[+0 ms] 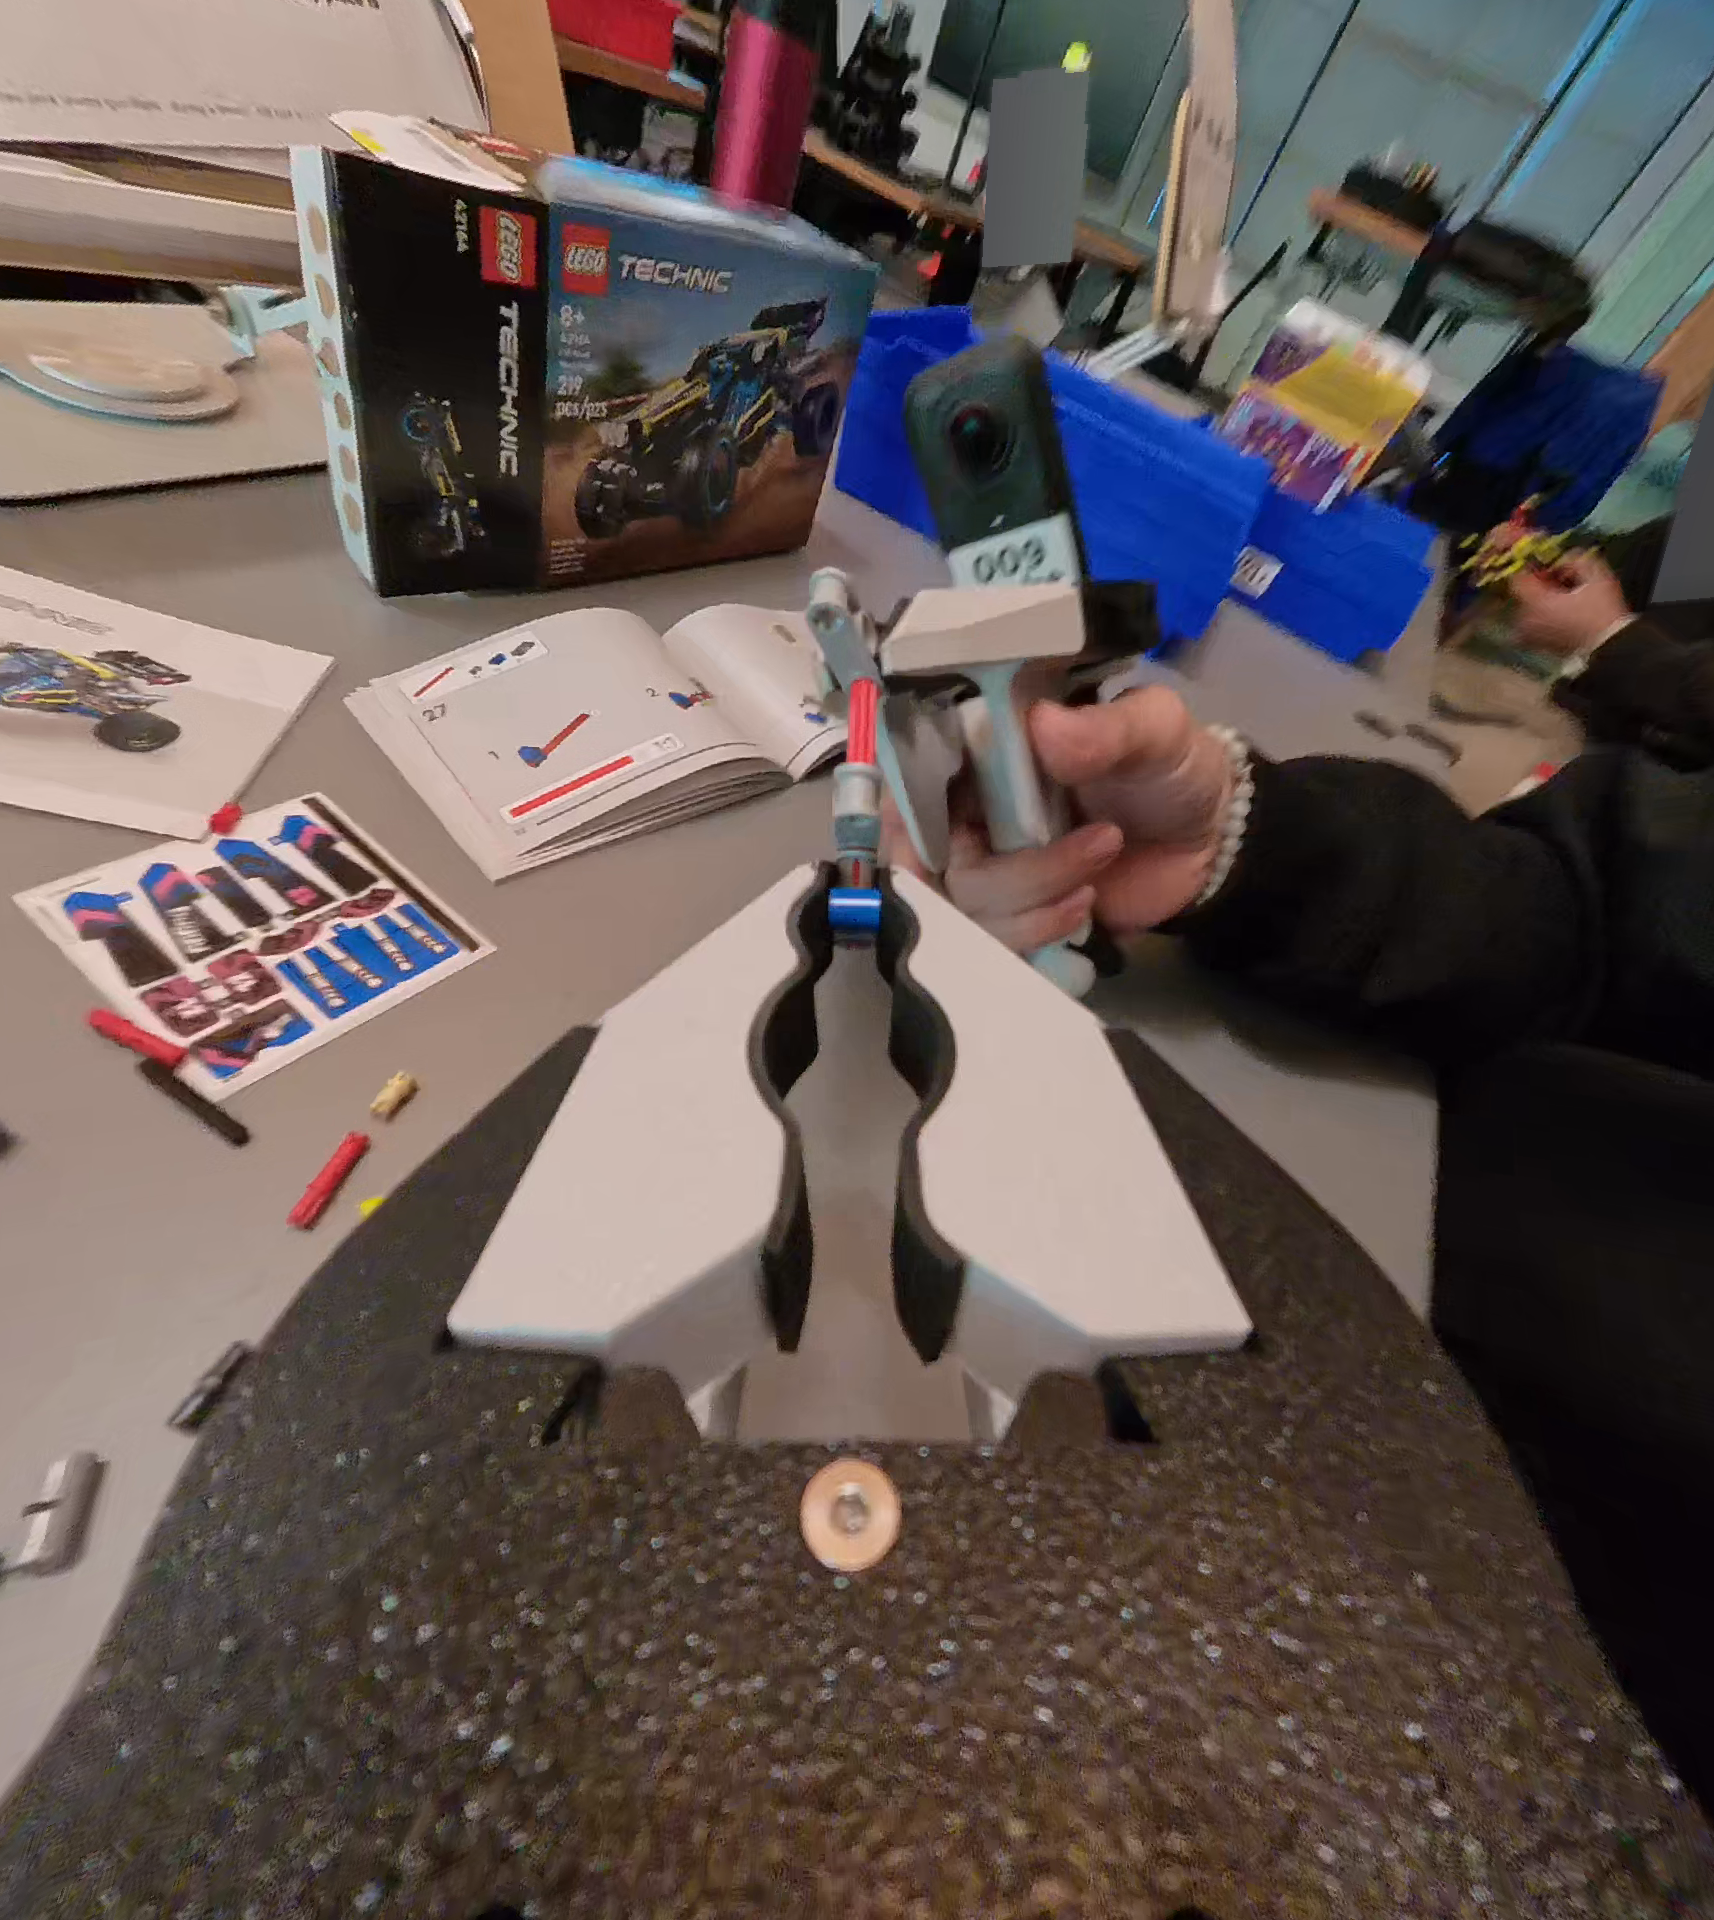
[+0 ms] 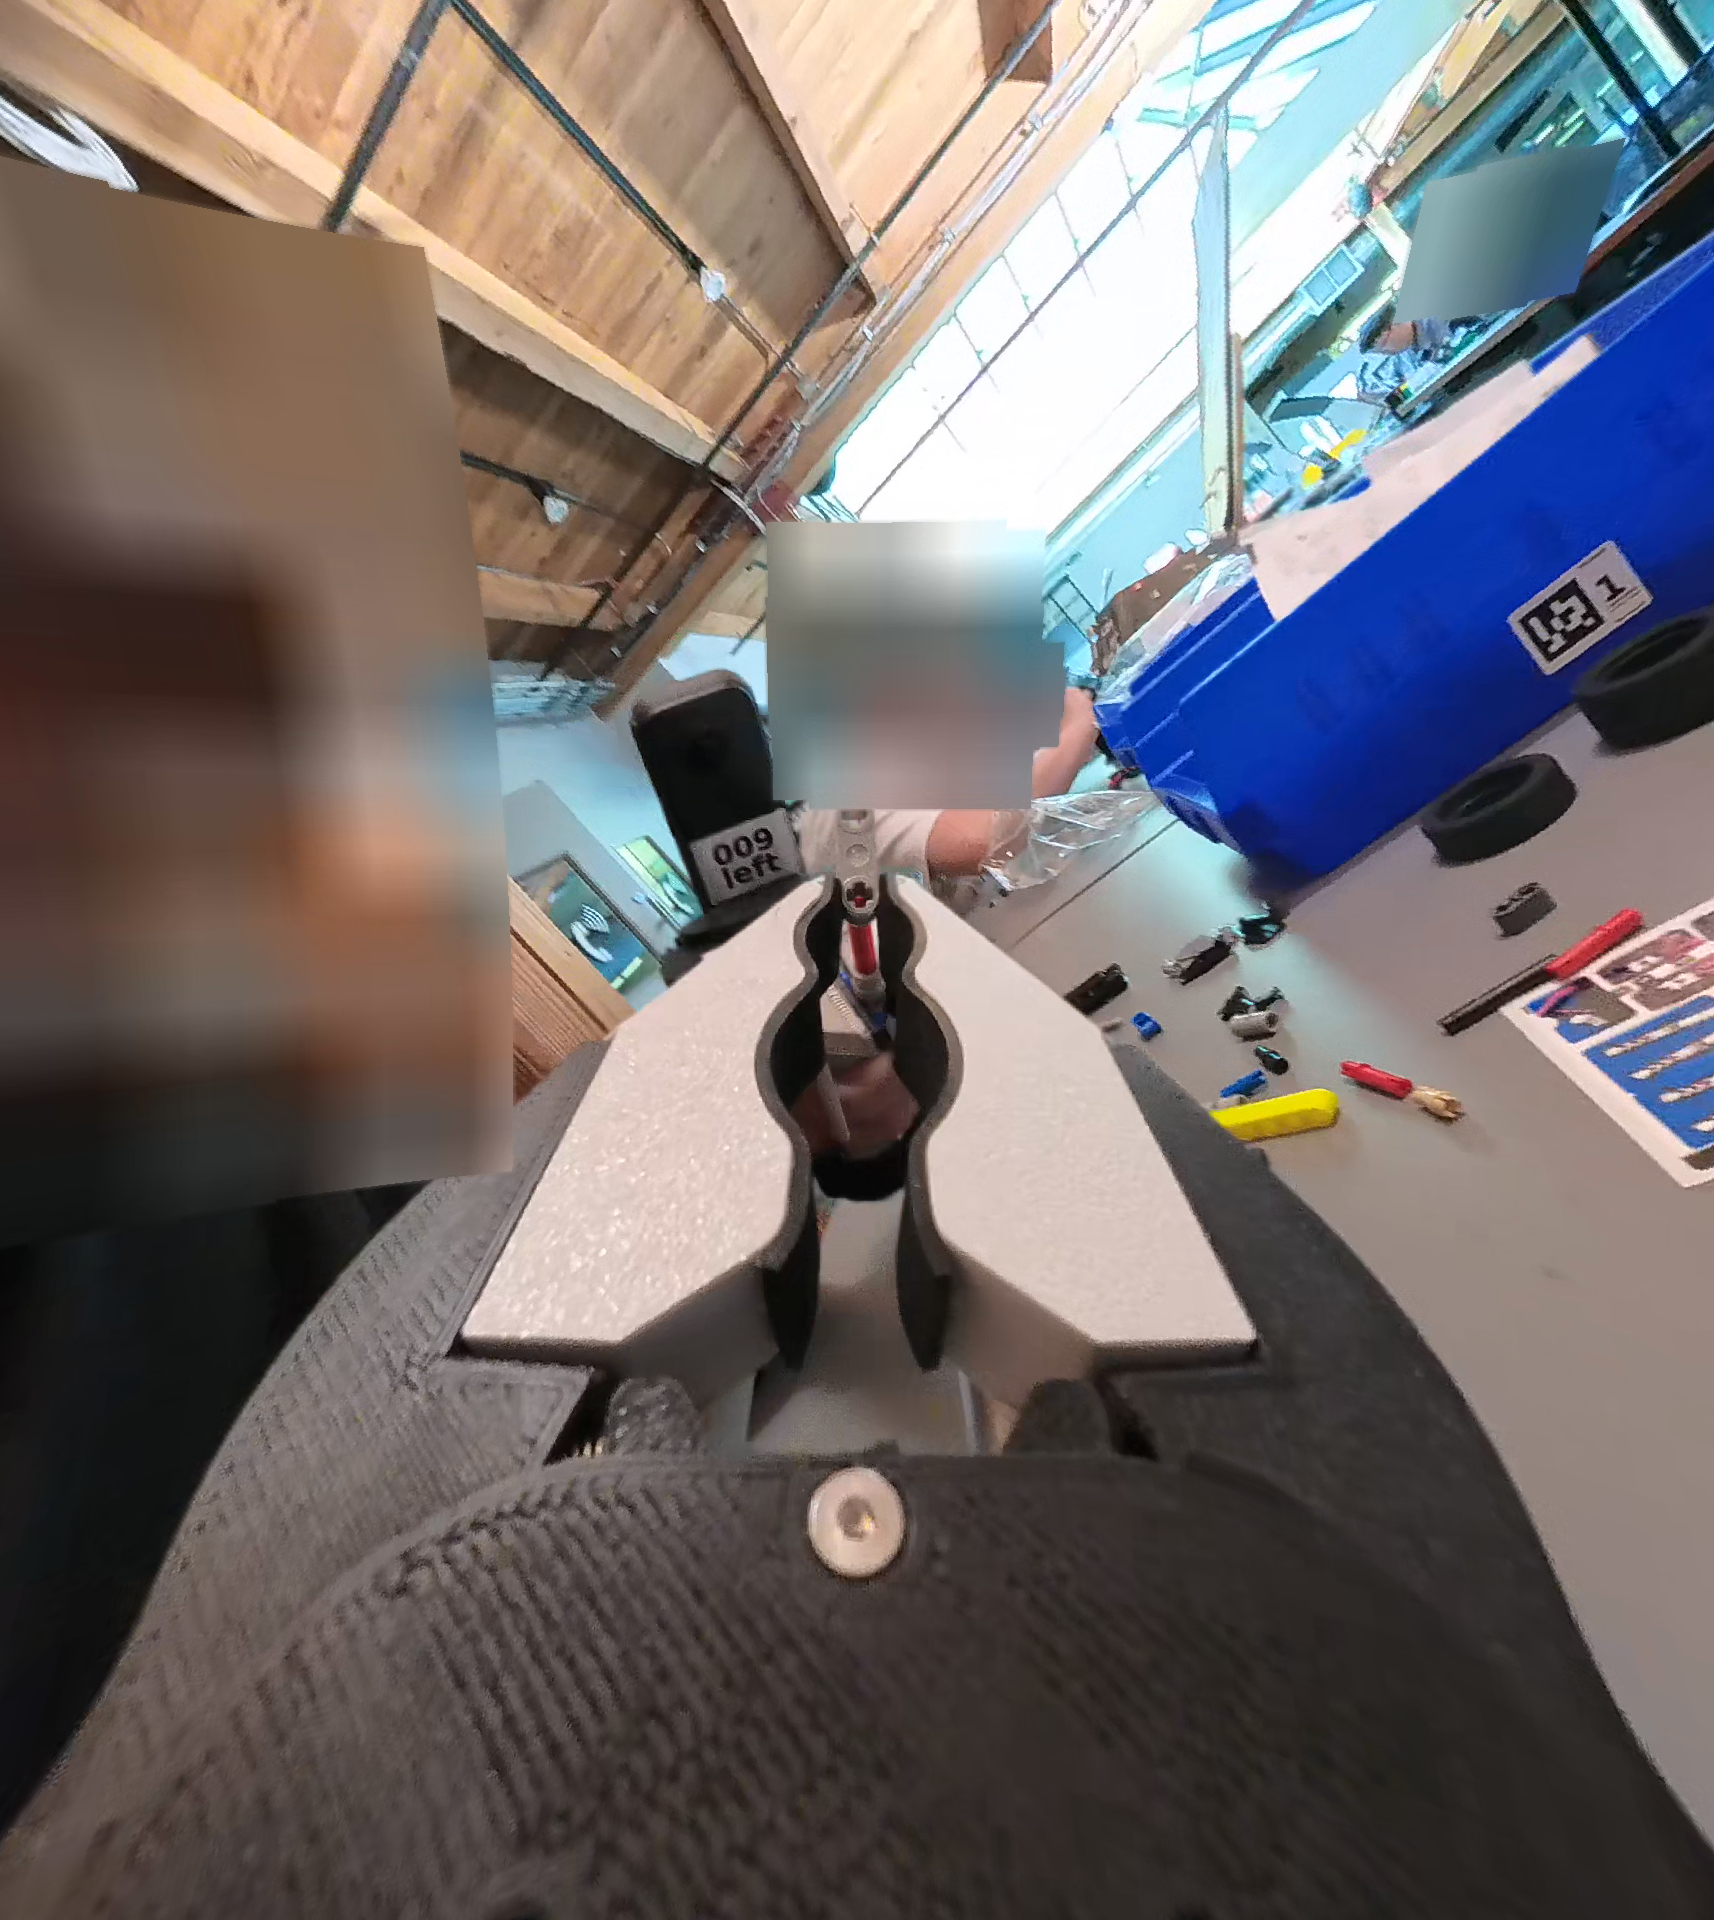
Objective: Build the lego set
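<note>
In the left wrist view my left gripper (image 1: pixel 853 914) is shut on a small blue connector (image 1: pixel 853 907) at the lower end of a red axle (image 1: pixel 861 717). The axle stands upright above the table, with a grey bush (image 1: pixel 853 805) on it and a grey beam (image 1: pixel 837 623) at its top. My right gripper (image 1: pixel 884 665), held by a hand, meets the axle's upper end from the right. In the right wrist view my right gripper (image 2: pixel 858 902) is shut on the axle's top (image 2: pixel 861 945) by the grey beam (image 2: pixel 855 842).
On the grey table are the set's box (image 1: pixel 604 395), an open instruction booklet (image 1: pixel 604 717), a sticker sheet (image 1: pixel 250 935), and loose red pins (image 1: pixel 328 1179). Blue bins (image 1: pixel 1144 488) stand behind. Two black tyres (image 2: pixel 1674 675) and a yellow beam (image 2: pixel 1274 1112) lie at the right.
</note>
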`<state>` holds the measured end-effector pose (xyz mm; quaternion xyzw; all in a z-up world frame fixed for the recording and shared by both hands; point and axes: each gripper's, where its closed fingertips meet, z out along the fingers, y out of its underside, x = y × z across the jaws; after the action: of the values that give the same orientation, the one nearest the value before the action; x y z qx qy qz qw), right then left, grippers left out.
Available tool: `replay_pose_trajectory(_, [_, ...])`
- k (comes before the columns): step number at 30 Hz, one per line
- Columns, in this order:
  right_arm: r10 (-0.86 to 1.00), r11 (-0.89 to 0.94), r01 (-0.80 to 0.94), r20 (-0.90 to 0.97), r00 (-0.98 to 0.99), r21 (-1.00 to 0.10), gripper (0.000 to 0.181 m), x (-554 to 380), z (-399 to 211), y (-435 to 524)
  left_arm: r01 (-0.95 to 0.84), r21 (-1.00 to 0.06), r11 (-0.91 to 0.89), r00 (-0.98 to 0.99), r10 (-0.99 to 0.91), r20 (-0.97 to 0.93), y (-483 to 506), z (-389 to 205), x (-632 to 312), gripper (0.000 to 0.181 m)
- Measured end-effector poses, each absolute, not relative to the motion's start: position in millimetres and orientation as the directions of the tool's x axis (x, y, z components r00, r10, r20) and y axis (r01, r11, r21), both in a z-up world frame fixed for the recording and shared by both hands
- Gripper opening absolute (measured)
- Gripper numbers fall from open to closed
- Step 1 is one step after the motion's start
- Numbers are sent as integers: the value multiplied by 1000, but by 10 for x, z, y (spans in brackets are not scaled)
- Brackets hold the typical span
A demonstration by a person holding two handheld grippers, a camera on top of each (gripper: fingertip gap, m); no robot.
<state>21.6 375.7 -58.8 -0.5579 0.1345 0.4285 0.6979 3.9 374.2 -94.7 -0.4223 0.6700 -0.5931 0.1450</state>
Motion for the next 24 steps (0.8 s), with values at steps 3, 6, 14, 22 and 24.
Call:
replay_pose_trajectory(3, [409, -7, -688, -630, 660, -726, 5, 203, -626, 3766, -385, -921, 58, -594, -780, 199, 3750, -1011, 37, 4])
replay_pose_trajectory(6, [413, -14, -639, -587, 697, -769, 5, 166, -587, 3742, -421, -907, 3, -619, -732, 285, 3686, -1002, -7, 4])
replay_pose_trajectory(14, [366, -106, -418, -426, 827, -902, 5, 92, -706, 3711, -487, -872, -48, -643, -656, 395, 3663, -1069, -73, 4])
replay_pose_trajectory(22, [338, -91, -464, -466, 817, -881, 5, 149, -722, 3731, -391, -918, -59, -660, -678, 325, 3718, -1007, -13, 4])
replay_pose_trajectory(24, [347, -90, -492, -491, 799, -866, 5, 148, -722, 3731, -380, -921, -88, -658, -674, 336, 3739, -976, -2, 4])
